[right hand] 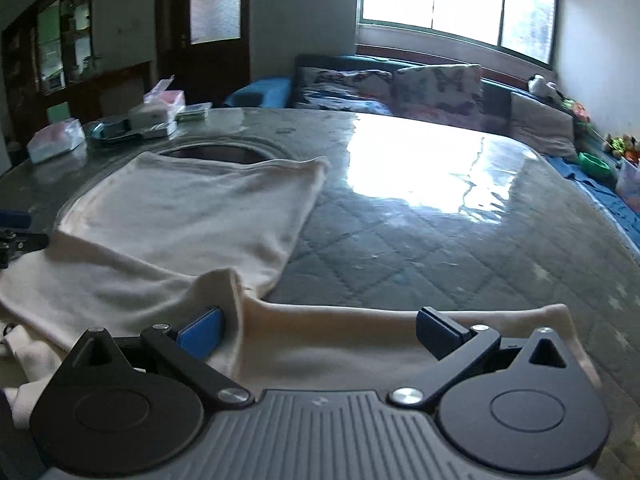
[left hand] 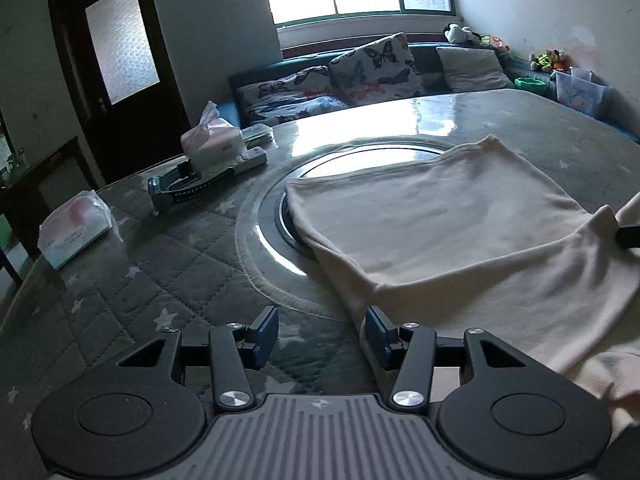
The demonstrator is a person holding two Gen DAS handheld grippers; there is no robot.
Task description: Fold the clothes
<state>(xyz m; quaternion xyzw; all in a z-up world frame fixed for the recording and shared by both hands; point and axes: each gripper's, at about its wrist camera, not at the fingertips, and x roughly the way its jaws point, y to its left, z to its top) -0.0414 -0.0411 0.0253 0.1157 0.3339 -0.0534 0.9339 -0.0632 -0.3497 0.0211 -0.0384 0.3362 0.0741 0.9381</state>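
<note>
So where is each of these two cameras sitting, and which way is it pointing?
Left wrist view: sits on the left gripper, looks across the table toward the door and window; open blue fingers show.
Right wrist view: sits on the right gripper, over a sleeve, faces the window; open fingers show.
Shared: the cream shirt, tissue boxes, sofa cushions.

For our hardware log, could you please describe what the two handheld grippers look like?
Both look alike. The left gripper and right gripper each have blue pads on black fingers, driven by black linkage bars with silver pivot screws. Two round black housings flank a grey ribbed body carrying a small emblem. No cables, hands or sleeves show.
</note>
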